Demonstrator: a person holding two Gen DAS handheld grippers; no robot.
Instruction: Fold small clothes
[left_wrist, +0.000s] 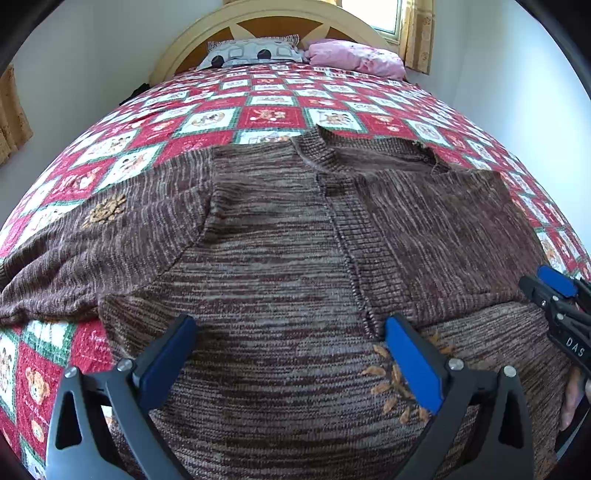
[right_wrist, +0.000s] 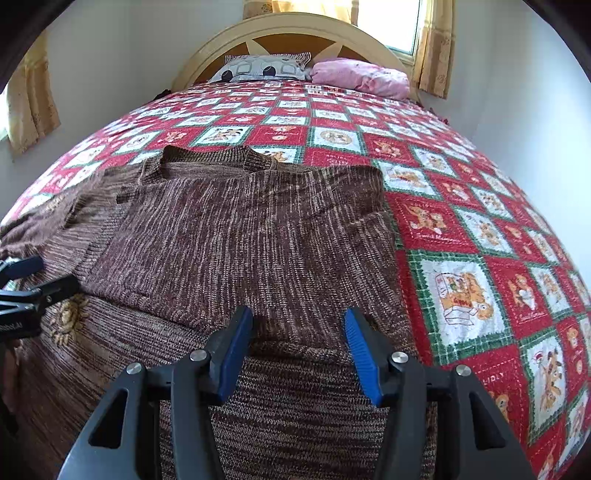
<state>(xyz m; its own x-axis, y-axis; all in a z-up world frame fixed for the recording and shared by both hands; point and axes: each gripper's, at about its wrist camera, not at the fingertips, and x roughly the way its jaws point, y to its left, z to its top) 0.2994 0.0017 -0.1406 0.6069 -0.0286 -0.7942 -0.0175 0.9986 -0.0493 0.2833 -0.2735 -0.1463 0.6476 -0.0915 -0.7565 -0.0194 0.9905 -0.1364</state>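
Sweater (left_wrist: 280, 236) pretty much fills the near end of the bed, brown knit, lying flat on the quilt (left_wrist: 266, 116) with its neck toward the headboard (left_wrist: 258, 22).

Going left to right in the left wrist view: one sleeve (left_wrist: 92, 243) is spread out over the quilt with a little orange flower stitched on it. Then comes the body, button band running down the middle. The right side is already folded in over the front, so there's a doubled layer there with its lower edge crossing the body.

Left claw (left_wrist: 291, 365) sits low over the hem, jaws spread wide, nothing between them, just knit underneath. Its right finger (left_wrist: 413, 365) is over another orange flower. I can't tell if the tips actually touch the fabric.

Right claw (right_wrist: 299, 350) is near the right edge of the sweater, right by the lower edge of that folded layer. Jaws are about half open and it's got hold of nothing; the pads aren't pinching any cloth. You can see it poking in at the far right of the left view too (left_wrist: 554, 291).

Past the sweater's right edge it's bare quilt, red and white teddy squares. Up top there's a grey pillow (right_wrist: 264, 68) and a pink one (right_wrist: 360, 77).
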